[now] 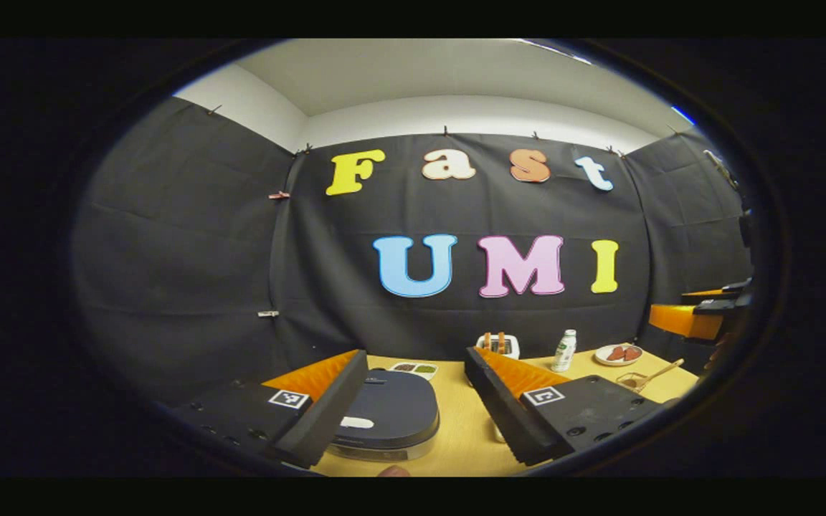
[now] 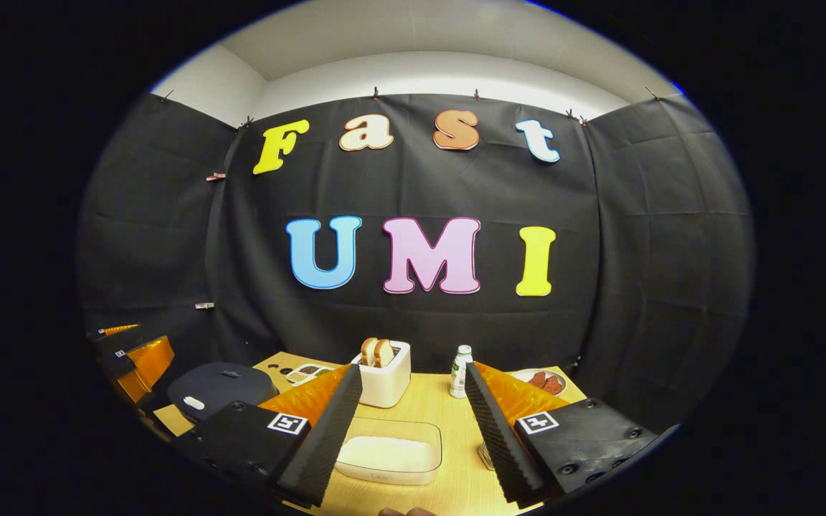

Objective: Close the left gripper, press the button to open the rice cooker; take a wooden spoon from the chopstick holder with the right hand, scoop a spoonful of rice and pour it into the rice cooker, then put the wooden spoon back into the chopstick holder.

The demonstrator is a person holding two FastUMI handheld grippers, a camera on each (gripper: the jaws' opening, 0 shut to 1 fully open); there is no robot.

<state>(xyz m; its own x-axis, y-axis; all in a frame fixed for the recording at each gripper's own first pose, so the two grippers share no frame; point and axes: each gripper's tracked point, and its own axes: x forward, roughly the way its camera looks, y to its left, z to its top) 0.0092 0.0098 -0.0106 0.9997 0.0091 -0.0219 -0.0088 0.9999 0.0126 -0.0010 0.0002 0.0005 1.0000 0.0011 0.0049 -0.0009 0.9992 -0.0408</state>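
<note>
The left gripper (image 1: 413, 412) hangs wide open above the closed rice cooker (image 1: 388, 419); the right gripper (image 2: 407, 433), equally wide, hovers over the container of rice (image 2: 388, 453).

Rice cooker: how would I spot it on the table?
On the wooden table, look to its left end. The rice cooker sits low between the left gripper fingers, lid shut. Its dark, rounded lid sets it apart from the white toaster behind.

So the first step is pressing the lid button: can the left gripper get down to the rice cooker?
Probably yes: the rice cooker sits closed just below the open left gripper, nothing between them.
</note>
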